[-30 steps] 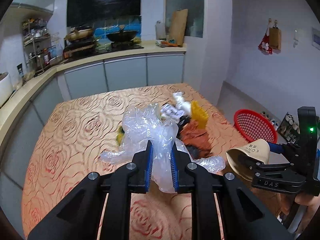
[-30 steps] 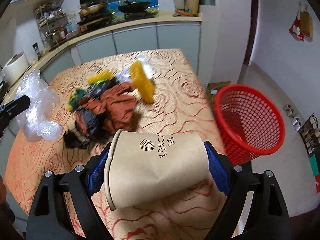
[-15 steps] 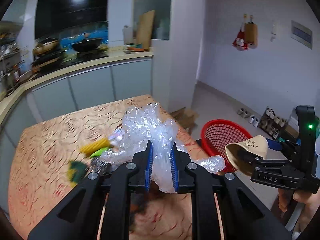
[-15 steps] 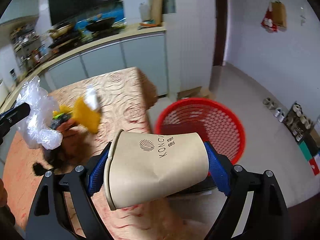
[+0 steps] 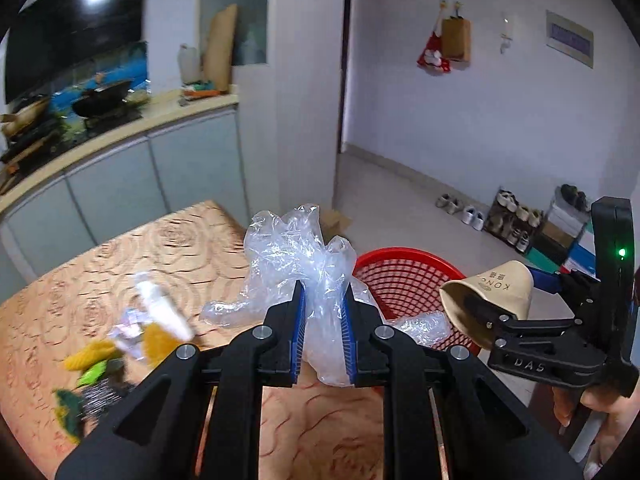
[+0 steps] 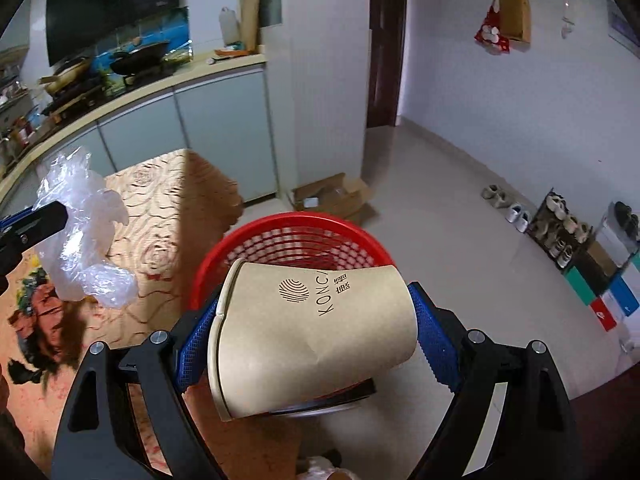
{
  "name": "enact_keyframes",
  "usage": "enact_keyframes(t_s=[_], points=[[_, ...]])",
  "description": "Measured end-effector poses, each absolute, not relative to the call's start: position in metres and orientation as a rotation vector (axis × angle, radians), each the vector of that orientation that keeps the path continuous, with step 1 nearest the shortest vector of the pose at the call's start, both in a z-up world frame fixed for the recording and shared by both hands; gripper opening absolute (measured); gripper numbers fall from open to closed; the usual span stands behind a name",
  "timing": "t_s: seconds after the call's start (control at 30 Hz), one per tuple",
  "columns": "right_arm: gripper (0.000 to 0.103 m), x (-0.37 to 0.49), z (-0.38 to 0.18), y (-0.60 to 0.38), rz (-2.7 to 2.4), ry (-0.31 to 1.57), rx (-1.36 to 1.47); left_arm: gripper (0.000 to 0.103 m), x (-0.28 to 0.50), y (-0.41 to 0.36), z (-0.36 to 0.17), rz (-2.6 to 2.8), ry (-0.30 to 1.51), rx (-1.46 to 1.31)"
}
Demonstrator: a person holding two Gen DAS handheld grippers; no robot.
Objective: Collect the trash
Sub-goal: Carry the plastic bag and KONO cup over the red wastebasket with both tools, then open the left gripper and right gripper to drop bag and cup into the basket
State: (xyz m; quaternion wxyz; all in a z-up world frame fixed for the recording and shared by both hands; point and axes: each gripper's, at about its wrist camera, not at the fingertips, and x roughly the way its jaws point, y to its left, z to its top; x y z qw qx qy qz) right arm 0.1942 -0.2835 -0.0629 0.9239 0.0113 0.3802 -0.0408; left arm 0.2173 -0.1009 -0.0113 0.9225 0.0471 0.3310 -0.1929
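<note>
Right wrist: paper cup (image 6: 312, 332) lies sideways, rim pointing left.

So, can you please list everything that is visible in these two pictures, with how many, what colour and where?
plastic bag: one, clear, crumpled, clamped in the left gripper
paper cup: one, tan, lying sideways between the right gripper's pads
basket: one, red mesh, on the floor beside the table
table: one, orange rose-pattern cloth
leftover trash: a blurred pile, yellow, green and white, on the table
cardboard box: one, brown, open, on the floor behind the basket
shoes: several pairs, by the right wall
wok: one, black, on the stove
hanging bag: one, brown, on the wall
left gripper: black, blue pads, shut on the bag
right gripper: black, blue pads, closed on the cup
hand: one, holding the right gripper's handle
</note>
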Motion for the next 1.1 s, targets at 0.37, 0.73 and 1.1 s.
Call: enact_keyframes(t_s=[0.37,0.73,1.1], points=[[0.084,0.213,-0.089,-0.313,-0.133,0.838,-0.001,0.015,0.263,-0.147,-0.061,-0.470,0.796,0.140],[0.084,0.228,-0.104,-0.311,-0.119,0.870,-0.051,0.025,0.285,-0.165,-0.085,-0.485,0.865,0.152],[0.085,0.231,-0.104,-0.310,-0.079,0.874,-0.035,0.050,0.289,-0.162,-0.079,-0.494,0.870,0.132]])
